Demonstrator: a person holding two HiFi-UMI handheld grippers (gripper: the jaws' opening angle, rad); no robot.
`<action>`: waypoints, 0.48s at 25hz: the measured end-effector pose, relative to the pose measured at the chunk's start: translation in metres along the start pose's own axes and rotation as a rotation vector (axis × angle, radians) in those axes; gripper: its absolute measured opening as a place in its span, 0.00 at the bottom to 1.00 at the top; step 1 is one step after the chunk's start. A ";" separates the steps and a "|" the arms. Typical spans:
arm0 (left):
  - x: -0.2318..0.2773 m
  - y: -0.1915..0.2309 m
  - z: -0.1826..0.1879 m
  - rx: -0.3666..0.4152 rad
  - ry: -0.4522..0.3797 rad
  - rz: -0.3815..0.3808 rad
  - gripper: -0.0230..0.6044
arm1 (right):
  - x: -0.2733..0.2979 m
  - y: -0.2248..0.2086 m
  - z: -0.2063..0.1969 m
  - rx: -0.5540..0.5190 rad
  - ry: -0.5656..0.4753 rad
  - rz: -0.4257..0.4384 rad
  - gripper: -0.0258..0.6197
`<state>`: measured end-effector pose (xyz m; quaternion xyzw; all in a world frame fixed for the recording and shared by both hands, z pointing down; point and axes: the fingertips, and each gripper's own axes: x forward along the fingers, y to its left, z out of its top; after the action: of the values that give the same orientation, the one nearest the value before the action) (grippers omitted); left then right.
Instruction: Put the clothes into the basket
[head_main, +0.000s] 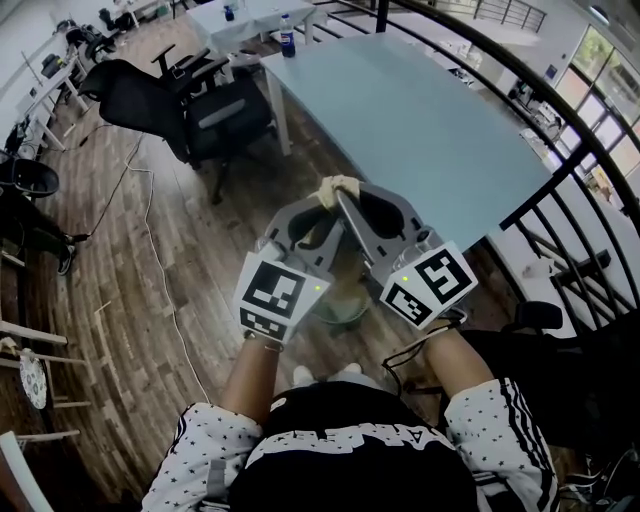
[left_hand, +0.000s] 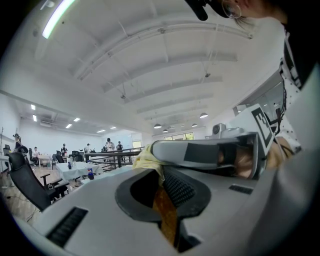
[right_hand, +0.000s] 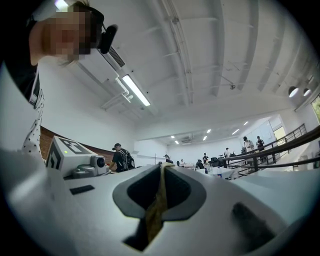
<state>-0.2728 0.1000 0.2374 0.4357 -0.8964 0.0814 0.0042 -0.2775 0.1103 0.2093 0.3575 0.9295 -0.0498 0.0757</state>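
Head view shows the wooden floor (head_main: 130, 300) and a long pale-blue table (head_main: 420, 110) ahead of the person, with black office chairs (head_main: 190, 110) off to the left. The tabletop is bare where it shows, so no further clothes can be seen waiting there.

Low between the person's forearms sits a pale round rim that I take to be the basket (head_main: 345, 315). It is mostly covered by the grippers, so what lies inside it cannot be made out.

Above it, the left gripper (head_main: 322, 200) and the right gripper (head_main: 348, 203) meet tip to tip, held roughly level. Both are pinched nearly closed on the same pale yellow cloth (head_main: 337, 186). Each gripper view shows a thin fold of that fabric clamped between the pads, with a small bunch standing out past the tips. The rest of the garment seems to hang under the grippers, though most of it is hidden.

My reading is that this garment is lifted and carried but not yet delivered. What is left is to bring it over the basket, lower it and let go. Whether other clothes remain elsewhere cannot be told.
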 end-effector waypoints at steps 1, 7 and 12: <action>0.001 0.000 0.000 0.001 0.001 0.004 0.10 | 0.000 -0.001 0.000 0.002 -0.001 0.005 0.09; 0.010 -0.001 -0.003 0.005 0.013 0.023 0.10 | -0.001 -0.010 -0.004 0.013 0.009 0.026 0.09; 0.017 -0.009 -0.007 0.005 0.020 0.033 0.10 | -0.011 -0.016 -0.007 0.017 0.015 0.038 0.09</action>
<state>-0.2765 0.0820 0.2473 0.4201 -0.9031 0.0880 0.0108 -0.2815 0.0924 0.2190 0.3763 0.9225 -0.0535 0.0666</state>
